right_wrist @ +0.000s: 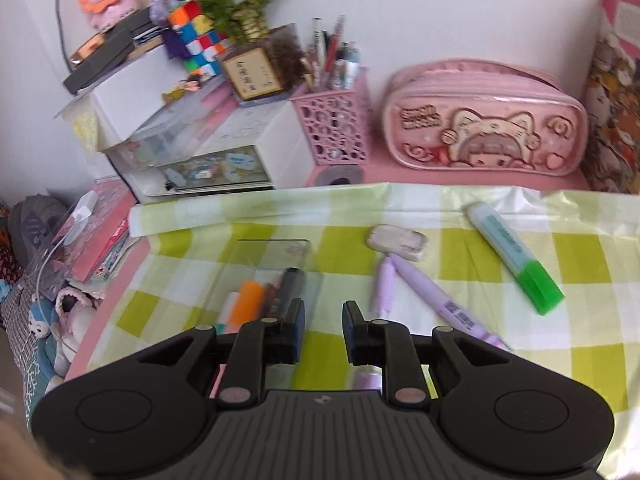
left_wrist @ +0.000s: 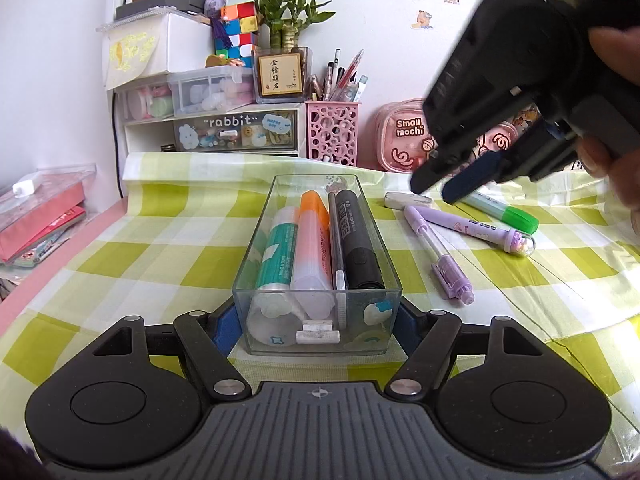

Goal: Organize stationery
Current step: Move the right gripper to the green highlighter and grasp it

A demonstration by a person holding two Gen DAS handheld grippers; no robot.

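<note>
Four items lie lengthwise in the clear rectangular plastic box (left_wrist: 316, 240) on the green-and-white checked tablecloth (left_wrist: 168, 248): a teal glue stick (left_wrist: 276, 256), an orange highlighter (left_wrist: 314, 240), a thin grey pen (left_wrist: 335, 240) and a black marker (left_wrist: 356, 240). The left gripper (left_wrist: 316, 328) clamps the near end of that box between its blue pads. The right gripper (right_wrist: 323, 330) hangs over the cloth with a narrow gap, nothing between its pads. Beside the box rest a white eraser (right_wrist: 396, 242), two lilac pens (right_wrist: 436, 300) and a green-capped highlighter (right_wrist: 516, 256).
</note>
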